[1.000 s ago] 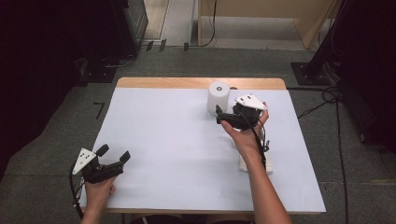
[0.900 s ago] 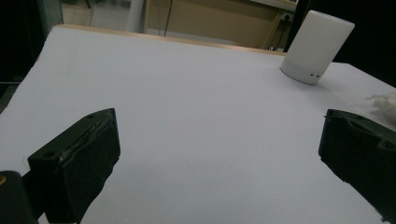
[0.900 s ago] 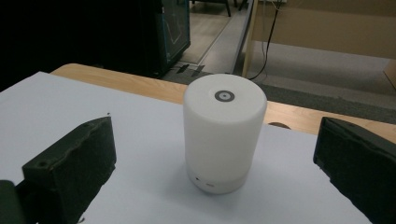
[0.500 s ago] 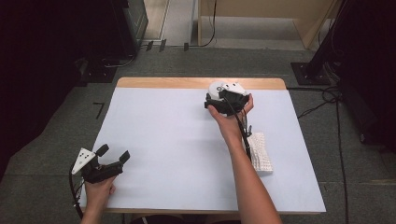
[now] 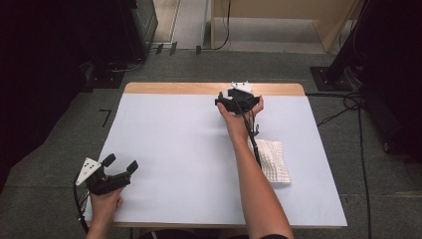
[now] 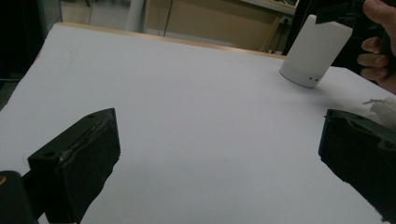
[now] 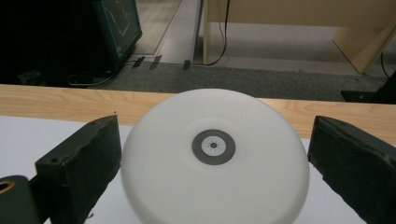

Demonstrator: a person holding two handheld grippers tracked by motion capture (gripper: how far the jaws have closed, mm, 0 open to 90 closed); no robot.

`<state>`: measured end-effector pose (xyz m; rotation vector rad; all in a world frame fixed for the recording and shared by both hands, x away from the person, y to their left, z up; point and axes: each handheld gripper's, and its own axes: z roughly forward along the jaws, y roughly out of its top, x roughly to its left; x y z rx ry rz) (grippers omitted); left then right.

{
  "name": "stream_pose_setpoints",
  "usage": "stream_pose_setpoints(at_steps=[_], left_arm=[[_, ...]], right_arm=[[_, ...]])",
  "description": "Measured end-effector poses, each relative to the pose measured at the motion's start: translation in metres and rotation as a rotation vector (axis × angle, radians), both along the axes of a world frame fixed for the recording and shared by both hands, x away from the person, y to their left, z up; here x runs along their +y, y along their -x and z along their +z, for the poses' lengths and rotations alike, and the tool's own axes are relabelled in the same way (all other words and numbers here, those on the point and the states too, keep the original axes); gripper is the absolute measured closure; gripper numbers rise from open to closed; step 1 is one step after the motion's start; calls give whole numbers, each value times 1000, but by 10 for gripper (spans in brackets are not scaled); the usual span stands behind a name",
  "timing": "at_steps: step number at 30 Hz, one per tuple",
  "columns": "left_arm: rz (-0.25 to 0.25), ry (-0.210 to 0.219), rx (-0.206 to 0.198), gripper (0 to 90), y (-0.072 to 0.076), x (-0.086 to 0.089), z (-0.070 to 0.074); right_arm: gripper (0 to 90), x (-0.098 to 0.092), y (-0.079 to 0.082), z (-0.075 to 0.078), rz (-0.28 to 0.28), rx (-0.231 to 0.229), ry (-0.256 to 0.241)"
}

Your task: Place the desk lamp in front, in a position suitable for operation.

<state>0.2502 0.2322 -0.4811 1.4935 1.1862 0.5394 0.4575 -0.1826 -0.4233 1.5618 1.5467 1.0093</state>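
My right fingers (image 7: 74, 163) stand spread on either side of the white cylinder (image 7: 215, 158), its domed top with a small grey ring button between them; the left pad sits just beside its wall, the right one apart from it, and neither grips it. The cylinder (image 6: 315, 51) stands upright near the far edge of the table (image 5: 174, 144), right of the middle, with my right gripper (image 5: 238, 99) over it. My left gripper (image 5: 110, 174) hovers near the table's near left corner, its fingers (image 6: 79, 163) wide apart and holding nothing. A white knitted cloth (image 5: 271, 160) lies on the table beside my right forearm, toward the right edge.
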Motion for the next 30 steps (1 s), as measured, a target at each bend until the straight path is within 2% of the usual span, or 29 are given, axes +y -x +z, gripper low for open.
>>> stream_pose_setpoints(at_steps=[2, 5, 8, 10, 11, 14, 17, 18, 20, 23, 26, 27, 28, 30], left_arm=[[-1, 2, 0, 0, 0, 0, 0], [-3, 1, 0, 0, 0, 0, 0], [-5, 3, 0, 0, 0, 0, 0], [-5, 4, 0, 0, 0, 0, 0], [-6, 4, 0, 0, 0, 0, 0], [-6, 5, -1, 0, 0, 0, 0], [-6, 11, 0, 0, 0, 1, 0], [-8, 12, 1, 0, -1, 1, 0], [-8, 15, 2, 0, 0, 1, 0], [-6, 14, 2, 0, -1, 1, 0], [-7, 9, 1, 0, -1, 0, 0], [-7, 6, 1, 0, -1, 0, 0], [-5, 4, 2, 0, -1, 0, 0], [-5, 3, 2, 0, -1, 0, 0]], right_arm=[[27, -2, -6, -5, -3, 23, -17], [26, -4, -9, -8, 1, 32, -24], [36, -5, -13, -16, 14, 60, -56], [65, -3, -15, -19, 22, 68, -42], [79, 0, -15, -21, 21, 71, 3], [82, 0, -15, -21, 25, 76, 11], [84, -2, -13, -20, 7, 80, 12], [83, -1, -11, -19, 4, 85, 22], [84, 1, -6, -17, 31, 77, 32], [84, 7, 4, -10, 61, 50, 49], [84, 15, 19, -1, 96, 6, 25], [84, 22, 29, 3, 113, 12, 2], [84, 22, 29, 3, 113, 12, 2], [84, 29, 40, 5, 121, 15, -11]])
